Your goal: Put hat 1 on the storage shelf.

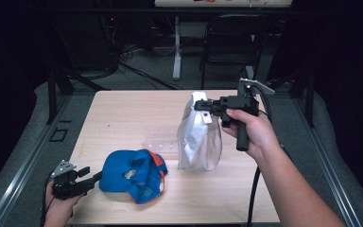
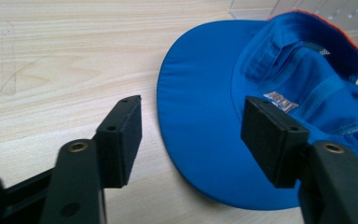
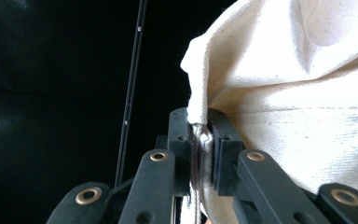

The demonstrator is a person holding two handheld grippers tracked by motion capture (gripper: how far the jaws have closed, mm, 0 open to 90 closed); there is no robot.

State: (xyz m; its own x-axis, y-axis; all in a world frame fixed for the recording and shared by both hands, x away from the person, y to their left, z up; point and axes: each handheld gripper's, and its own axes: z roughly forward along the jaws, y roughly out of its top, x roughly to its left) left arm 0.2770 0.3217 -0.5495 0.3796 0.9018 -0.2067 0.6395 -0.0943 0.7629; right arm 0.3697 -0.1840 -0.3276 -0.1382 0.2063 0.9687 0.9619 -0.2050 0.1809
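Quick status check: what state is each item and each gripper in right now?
White cloth bag: hanging upright, top edge pinched, bottom on or near the table.
Blue cap: lying upside down, not gripped.
Right gripper: shut on the bag's edge.
Left gripper: open, at the cap's brim.

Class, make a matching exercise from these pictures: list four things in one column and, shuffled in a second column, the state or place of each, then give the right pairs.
Things:
1. blue cap
2. white cloth bag
3. left gripper
4. right gripper

States:
A. jaws apart, nothing between the pads
B. lies upside down on the table
C. hangs from its top edge
D. jaws clamped on fabric

Pairs: 1-B, 2-C, 3-A, 4-D
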